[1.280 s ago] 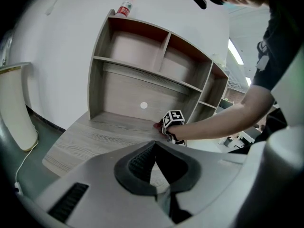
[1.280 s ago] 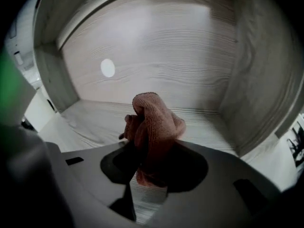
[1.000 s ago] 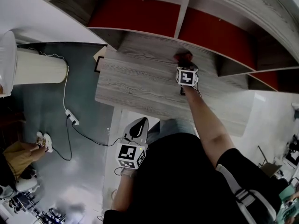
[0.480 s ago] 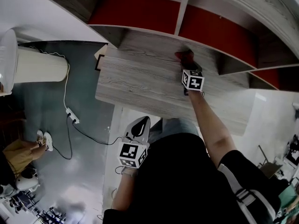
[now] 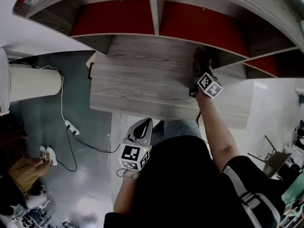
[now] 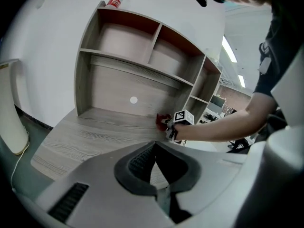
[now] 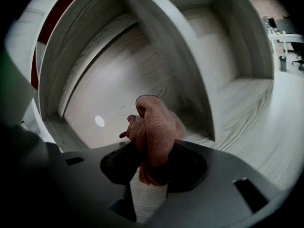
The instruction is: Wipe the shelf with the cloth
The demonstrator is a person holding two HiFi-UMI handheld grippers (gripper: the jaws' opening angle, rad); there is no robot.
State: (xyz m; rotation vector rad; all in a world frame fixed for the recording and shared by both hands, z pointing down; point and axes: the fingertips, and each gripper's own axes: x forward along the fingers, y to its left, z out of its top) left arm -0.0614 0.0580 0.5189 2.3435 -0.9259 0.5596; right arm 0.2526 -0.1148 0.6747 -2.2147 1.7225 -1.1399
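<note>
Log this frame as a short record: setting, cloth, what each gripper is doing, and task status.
setting: wood-grain shelf unit with red-backed upper compartments
cloth: reddish, bunched, sticking out past the jaws
right gripper: shut on cloth, at the back of the lower surface beside an upright divider
left gripper: shut, empty, low and away from the shelf unit
task status: wiping seems under way, right gripper only; cloth contact with the surface unclear
</note>
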